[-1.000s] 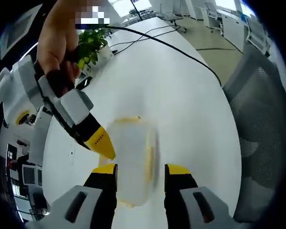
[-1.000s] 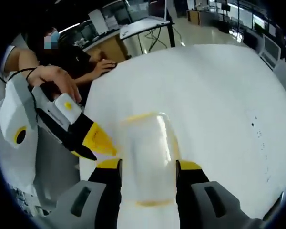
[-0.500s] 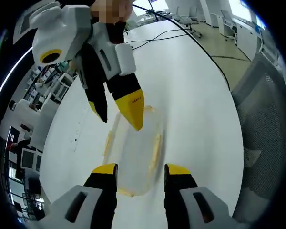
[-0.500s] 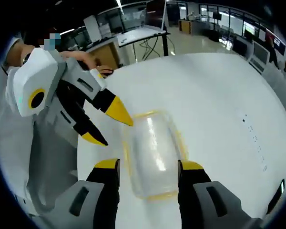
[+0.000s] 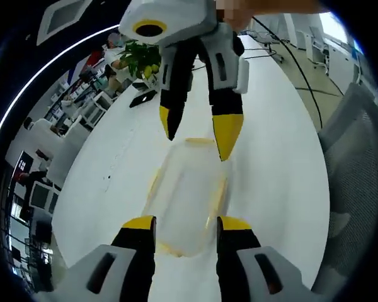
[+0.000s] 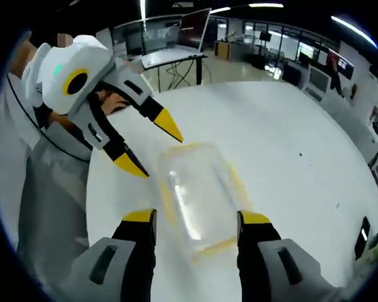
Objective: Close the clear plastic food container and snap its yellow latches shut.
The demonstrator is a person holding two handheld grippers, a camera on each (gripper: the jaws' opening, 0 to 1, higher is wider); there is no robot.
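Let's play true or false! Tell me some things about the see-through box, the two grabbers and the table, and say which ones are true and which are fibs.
1. The clear plastic container sits on a white table. True.
2. The right gripper is squeezing the container tight. False: its jaws are spread open over the container's far end.
3. The left gripper has its jaws open. True: its two yellow tips stand apart near the container's corner.
4. The container is full of red berries. False: no food shows through it; it looks clear with yellow edges.
5. A leafy green plant stands on the table. True.
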